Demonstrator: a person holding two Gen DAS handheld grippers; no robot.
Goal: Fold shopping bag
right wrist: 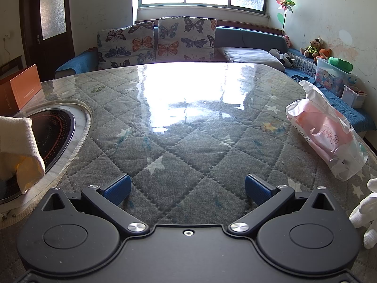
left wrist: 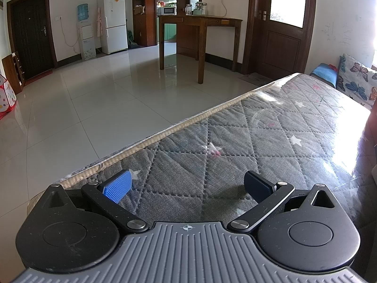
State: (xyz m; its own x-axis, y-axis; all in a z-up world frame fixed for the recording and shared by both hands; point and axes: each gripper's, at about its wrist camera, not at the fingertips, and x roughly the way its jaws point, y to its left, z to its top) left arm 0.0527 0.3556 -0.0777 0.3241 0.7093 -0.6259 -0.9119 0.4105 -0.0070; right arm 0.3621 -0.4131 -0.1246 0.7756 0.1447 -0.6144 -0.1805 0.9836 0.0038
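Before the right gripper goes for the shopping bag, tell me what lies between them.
Nothing visible does. The right gripper is open over the quilted table cover, and the plastic shopping bag lies to its right near the table's edge, with only bare cover between them. The left wrist view does not show the bag.

Window glare washes out the far middle of the grey quilted bench point(right wrist: 188, 141). The frame edge crops a white knitted glove point(right wrist: 364, 214) and a cream cloth point(right wrist: 21, 141).
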